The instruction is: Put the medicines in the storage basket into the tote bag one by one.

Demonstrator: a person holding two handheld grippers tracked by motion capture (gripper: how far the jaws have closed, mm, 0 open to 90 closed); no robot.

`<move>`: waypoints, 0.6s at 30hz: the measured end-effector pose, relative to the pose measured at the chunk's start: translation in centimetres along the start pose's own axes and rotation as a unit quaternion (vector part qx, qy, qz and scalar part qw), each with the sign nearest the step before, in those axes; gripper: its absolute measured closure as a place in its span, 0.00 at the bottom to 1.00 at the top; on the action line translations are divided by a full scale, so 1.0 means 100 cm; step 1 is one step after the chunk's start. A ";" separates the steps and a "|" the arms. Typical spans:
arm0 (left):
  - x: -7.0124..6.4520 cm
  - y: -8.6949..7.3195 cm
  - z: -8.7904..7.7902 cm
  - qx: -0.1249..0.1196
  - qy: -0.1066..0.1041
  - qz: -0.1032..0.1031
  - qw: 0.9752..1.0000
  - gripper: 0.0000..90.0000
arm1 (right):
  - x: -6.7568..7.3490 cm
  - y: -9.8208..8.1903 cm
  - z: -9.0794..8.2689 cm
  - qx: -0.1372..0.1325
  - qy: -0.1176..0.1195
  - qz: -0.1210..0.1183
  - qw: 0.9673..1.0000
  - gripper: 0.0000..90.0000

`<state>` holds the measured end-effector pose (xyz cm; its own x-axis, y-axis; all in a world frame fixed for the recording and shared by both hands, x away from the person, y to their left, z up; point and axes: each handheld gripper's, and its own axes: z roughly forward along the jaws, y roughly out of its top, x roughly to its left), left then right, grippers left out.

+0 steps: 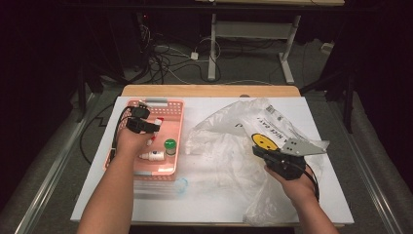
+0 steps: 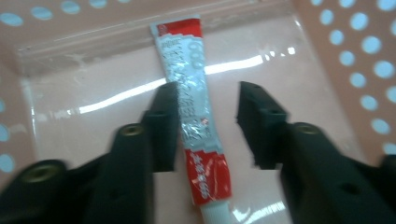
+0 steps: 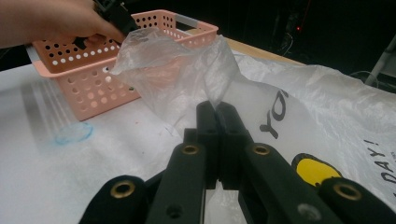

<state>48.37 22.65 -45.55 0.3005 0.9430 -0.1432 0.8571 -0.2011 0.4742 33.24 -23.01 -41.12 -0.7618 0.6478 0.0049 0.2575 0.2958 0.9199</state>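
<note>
The basket (image 1: 171,127) stands left of the plastic bag (image 1: 234,146); inside the basket lie a tube (image 2: 194,107), a bottle (image 1: 152,156) and a jar (image 1: 170,146)

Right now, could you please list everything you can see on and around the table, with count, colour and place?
basket: one, pink, perforated, left part of the table
tube: one, red and silver with a white cap, lying on the basket floor between the left gripper's open jaws, untouched on the right side
small bottle: one, white, lying in the basket's near end
jar: one, green lid, in the basket beside the small bottle
plastic bag: one, clear with a yellow smiley and black print, spread over the table's right half
table: one, white top, wooden far edge
cables: several, on the floor beyond the table
left gripper: black, over the basket
right gripper: black, pinching a fold of the plastic bag
</note>
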 end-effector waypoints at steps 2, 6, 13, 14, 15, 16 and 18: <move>0.002 0.001 0.002 -0.001 0.004 -0.008 1.000 0.51 | 0.000 0.000 0.001 -0.002 0.000 0.004 1.000 1.00; 0.003 0.001 0.005 0.017 0.009 -0.006 1.000 0.50 | -0.002 -0.001 0.000 0.000 0.000 0.005 1.000 1.00; 0.003 0.001 0.009 0.037 0.014 0.000 0.999 0.50 | -0.001 -0.002 0.001 0.001 0.001 0.004 1.000 1.00; 0.003 0.001 0.011 0.045 0.014 0.000 0.999 0.50 | -0.001 -0.002 0.001 0.001 0.001 0.003 1.000 1.00; 0.002 0.001 0.011 0.048 0.014 0.002 0.999 0.50 | -0.001 -0.002 0.001 0.001 0.001 0.003 1.000 1.00; 0.001 0.001 0.012 0.052 0.018 0.008 0.998 0.50 | -0.001 -0.002 0.001 0.000 0.001 0.004 1.000 1.00; -0.001 0.001 0.014 0.055 0.021 0.011 0.998 0.51 | -0.001 -0.002 0.001 0.001 0.001 0.004 1.000 1.00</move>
<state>49.05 22.19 -46.71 0.3049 0.9475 -0.0965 0.8919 -0.2485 0.3779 33.34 -23.11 -41.32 -0.7611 0.6485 0.0126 0.2639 0.2919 0.9193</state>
